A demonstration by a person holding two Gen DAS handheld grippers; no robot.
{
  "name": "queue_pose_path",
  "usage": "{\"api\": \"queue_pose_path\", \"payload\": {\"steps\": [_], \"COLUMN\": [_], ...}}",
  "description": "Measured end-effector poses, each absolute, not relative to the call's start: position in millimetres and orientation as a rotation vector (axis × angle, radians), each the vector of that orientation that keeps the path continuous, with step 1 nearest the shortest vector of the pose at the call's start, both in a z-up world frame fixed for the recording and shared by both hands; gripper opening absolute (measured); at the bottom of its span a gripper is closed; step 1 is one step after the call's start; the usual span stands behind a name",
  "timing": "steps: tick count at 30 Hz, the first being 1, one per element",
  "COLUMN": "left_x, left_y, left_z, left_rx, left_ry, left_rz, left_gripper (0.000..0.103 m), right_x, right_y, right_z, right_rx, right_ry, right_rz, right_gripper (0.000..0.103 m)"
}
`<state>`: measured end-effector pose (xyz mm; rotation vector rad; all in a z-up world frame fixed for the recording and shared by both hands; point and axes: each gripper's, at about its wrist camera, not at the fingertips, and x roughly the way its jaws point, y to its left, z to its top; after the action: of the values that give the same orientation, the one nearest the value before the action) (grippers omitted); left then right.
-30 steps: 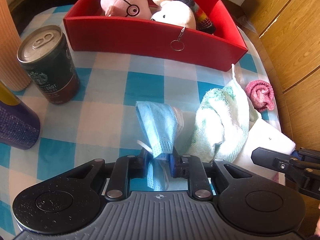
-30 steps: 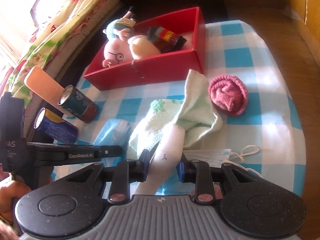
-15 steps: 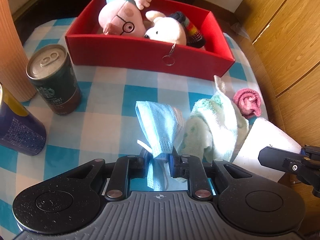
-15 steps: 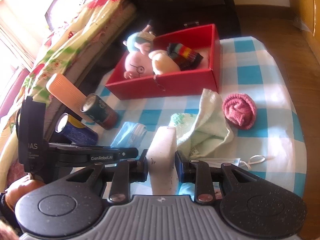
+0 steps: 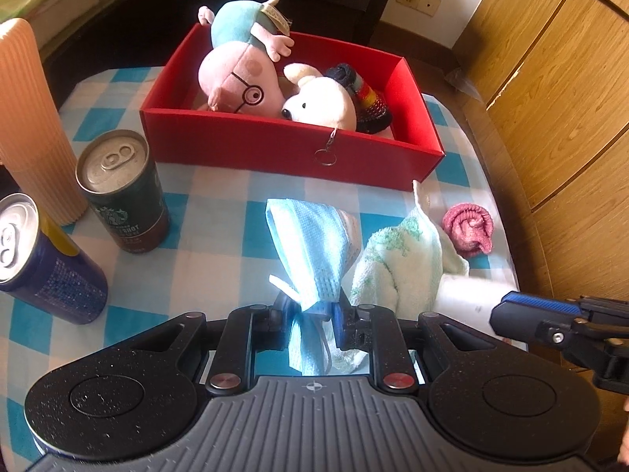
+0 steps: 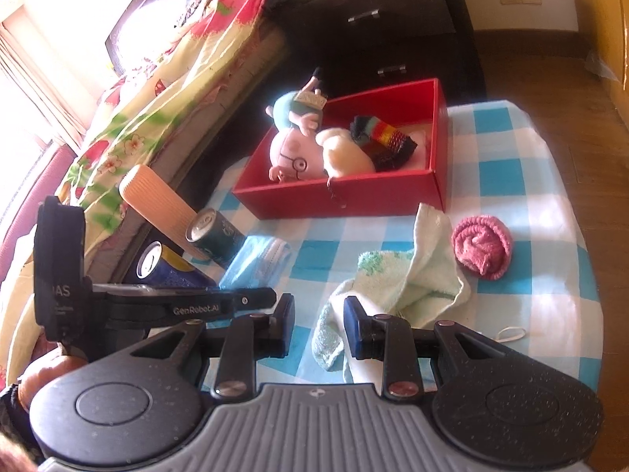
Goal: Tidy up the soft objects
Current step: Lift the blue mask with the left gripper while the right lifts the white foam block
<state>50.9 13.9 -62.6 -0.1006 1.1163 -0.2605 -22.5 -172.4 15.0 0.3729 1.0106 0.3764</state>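
Observation:
My left gripper (image 5: 308,310) is shut on a blue face mask (image 5: 312,244) and holds it up over the checked table. The red box (image 5: 275,145) at the back holds a pink pig plush (image 5: 236,82), a white plush (image 5: 322,106) and a striped knit item (image 5: 365,98). My right gripper (image 6: 319,314) is open and empty above the green-white towel (image 6: 409,283). A white block (image 5: 468,295) lies by the towel's right side. A pink rolled cloth (image 6: 481,249) lies to the right. The mask also shows in the right wrist view (image 6: 259,259).
Two drink cans (image 5: 122,192) (image 5: 43,263) and a ribbed orange cylinder (image 5: 31,118) stand on the table's left. A second mask's ear loop (image 6: 511,332) lies near the table's right edge. Wooden cabinets (image 5: 558,78) stand to the right, a bed (image 6: 137,110) to the left.
My right gripper has let go of the white block and opened; the block is down beside the towel. My left gripper has risen and pulled back with the mask still held.

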Motion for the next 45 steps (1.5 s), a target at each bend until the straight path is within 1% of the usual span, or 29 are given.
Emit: {"api": "queue_pose_path", "payload": {"steps": [1,3,4,5,6,9,13,16,18,19,21,22,24,26,28,29,32,35,40,42,44,45], "left_x": [51,51,51,52,53,54,51,50,49,48,48,48,48,47,47,47,48,49,49,49,50,50], "left_y": [14,13,13,13,12,10,10,13,15,16,17,18,18,17,15,15,14,13,10,9,9,9], "left_z": [-64,-66,-67,-68,-68,-68,-71,-73,-72,-71,-71,-71,-71,-71,-70,-70,-69,-69,-70,-70,-70,-71], "left_rx": [-0.1,-0.098,-0.098,-0.097,-0.098,-0.096,-0.089,-0.088,-0.088,-0.089,-0.09,-0.09,-0.089,-0.086,-0.085,-0.085,-0.085,-0.083,-0.079,-0.08,-0.077,-0.074], "left_ry": [1.12,1.129,1.131,1.132,1.133,1.134,1.139,1.144,1.141,1.139,1.138,1.139,1.14,1.139,1.137,1.136,1.133,1.135,1.138,1.139,1.141,1.143], "left_rz": [-0.261,-0.266,-0.268,-0.268,-0.269,-0.276,-0.284,-0.281,-0.281,-0.281,-0.277,-0.275,-0.277,-0.279,-0.281,-0.283,-0.286,-0.289,-0.298,-0.301,-0.303,-0.302], "left_gripper": [0.019,0.02,0.02,0.02,0.02,0.02,0.022,0.022,0.022,0.022,0.022,0.022,0.022,0.022,0.022,0.023,0.024,0.024,0.025,0.025,0.025,0.025], "right_x": [-21,-18,-17,-17,-16,-15,-12,-11,-12,-12,-11,-12,-13,-15,-16,-16,-16,-16,-13,-11,-9,-9], "right_y": [-173,-176,-178,-179,-179,-174,-160,-151,-149,-150,-156,-160,-165,-167,-168,-168,-168,-168,-170,-170,-169,-169], "right_z": [10,-3,-9,-13,-17,-20,-25,-36,-39,-40,-43,-44,-42,-36,-29,-26,-18,-19,-35,-35,-38,-39], "right_rx": [0.37,0.349,0.337,0.322,0.315,0.312,0.24,0.21,0.187,0.177,0.202,0.233,0.293,0.298,0.308,0.313,0.311,0.285,0.295,0.29,0.261,0.248], "right_ry": [1.033,1.087,1.105,1.12,1.127,1.124,1.108,1.141,1.146,1.152,1.173,1.181,1.181,1.166,1.151,1.144,1.121,1.123,1.17,1.167,1.184,1.184], "right_rz": [0.368,0.306,0.261,0.235,0.21,0.206,0.184,0.189,0.194,0.196,0.211,0.22,0.246,0.26,0.273,0.281,0.297,0.285,0.268,0.254,0.226,0.212], "right_gripper": [0.007,0.016,0.031,0.048,0.052,0.053,0.053,0.053,0.047,0.037,0.03,0.024,0.019,0.012,0.008,0.004,0.0,0.0,0.001,0.015,0.048,0.052]}}
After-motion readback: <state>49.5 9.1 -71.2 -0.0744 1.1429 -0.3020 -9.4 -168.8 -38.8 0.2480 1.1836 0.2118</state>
